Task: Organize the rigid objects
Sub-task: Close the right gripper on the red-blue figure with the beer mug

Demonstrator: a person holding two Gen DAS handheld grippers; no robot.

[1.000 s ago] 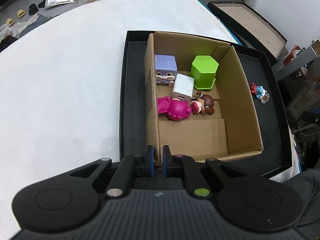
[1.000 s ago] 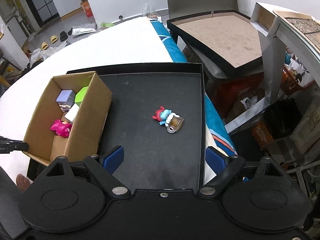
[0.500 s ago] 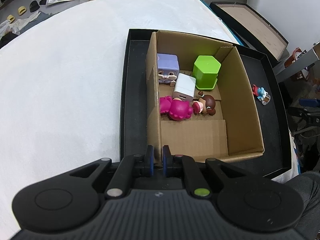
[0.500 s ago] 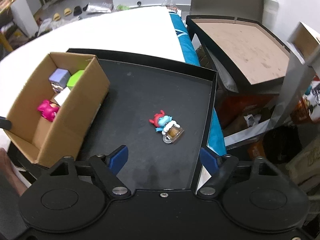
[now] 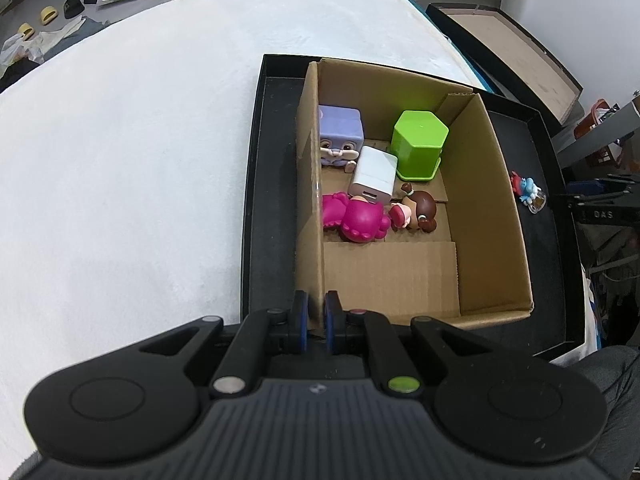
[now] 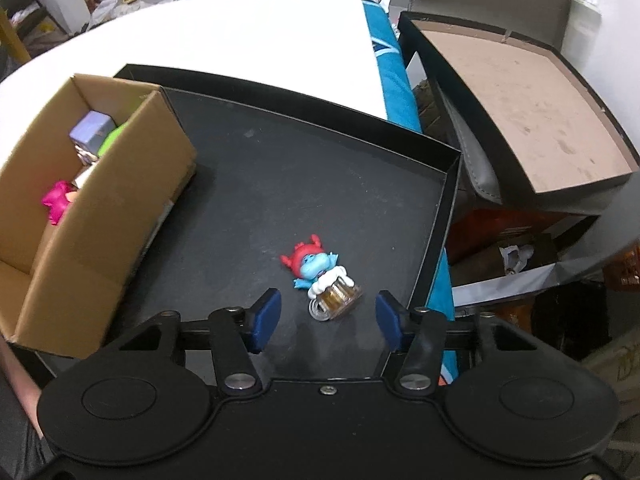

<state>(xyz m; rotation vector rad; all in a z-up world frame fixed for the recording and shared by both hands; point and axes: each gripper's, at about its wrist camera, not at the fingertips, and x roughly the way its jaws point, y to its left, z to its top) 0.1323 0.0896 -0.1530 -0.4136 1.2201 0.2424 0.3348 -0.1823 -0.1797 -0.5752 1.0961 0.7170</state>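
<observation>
While the left hand-held gripper (image 5: 315,320) pinches the cardboard box (image 5: 310,216) wall at lower centre, the right hand-held gripper (image 6: 328,318), jaws just closing yet spread, straddles the blue figurine (image 6: 322,278).

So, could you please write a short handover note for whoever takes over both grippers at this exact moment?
Left gripper: shut on the near left wall of the cardboard box, steadying it.
Right gripper: open, its jaws have just been closing; it sits low over the blue figure with the red hat, pads either side, not yet touching.
Done: the purple cube toy, green hexagonal container, white charger, pink figure and brown-haired figure lie in the box, which stands in the black tray.
Left: grip the blue figure, lying alone on the tray floor, and move it into the box.
</observation>
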